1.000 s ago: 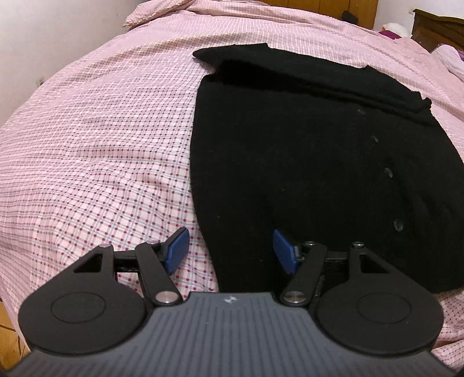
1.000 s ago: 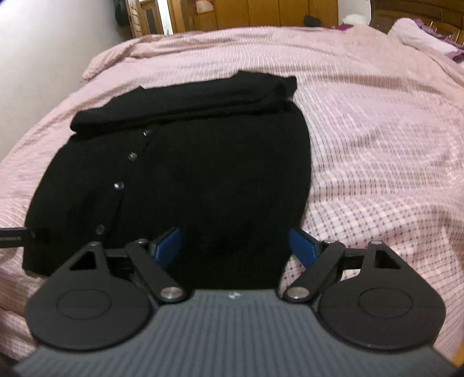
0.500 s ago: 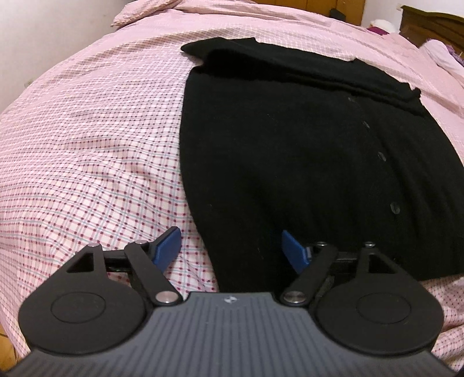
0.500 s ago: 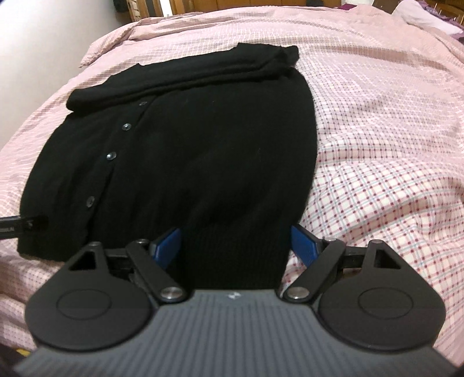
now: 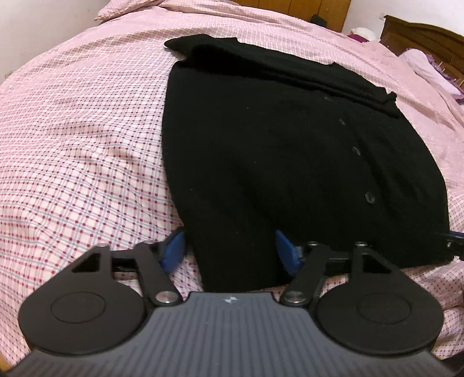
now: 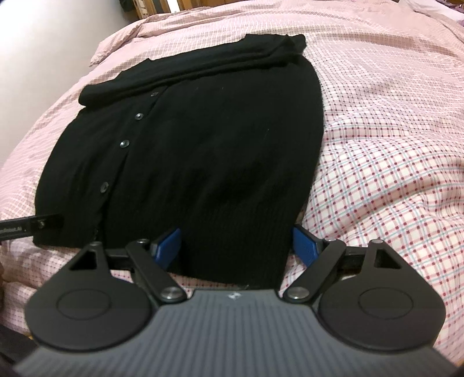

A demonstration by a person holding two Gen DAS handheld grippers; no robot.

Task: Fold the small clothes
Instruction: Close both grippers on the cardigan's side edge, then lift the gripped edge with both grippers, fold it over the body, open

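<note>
A black buttoned cardigan lies flat on the pink checked bedspread, its sleeves folded across the far end. My left gripper is open, its blue fingers on either side of the cardigan's near left hem corner. In the right wrist view the cardigan fills the middle. My right gripper is open, its fingers on either side of the near right hem corner. The left gripper's tip shows at the left edge there, and the right gripper's tip at the right edge of the left wrist view.
A wall runs along the left side of the bed. Dark wooden furniture and a pale pillow stand at the far right. Wooden cupboards line the back.
Both grippers have moved forward and down onto the near hem of the cardigan. The fingers have stayed open.
</note>
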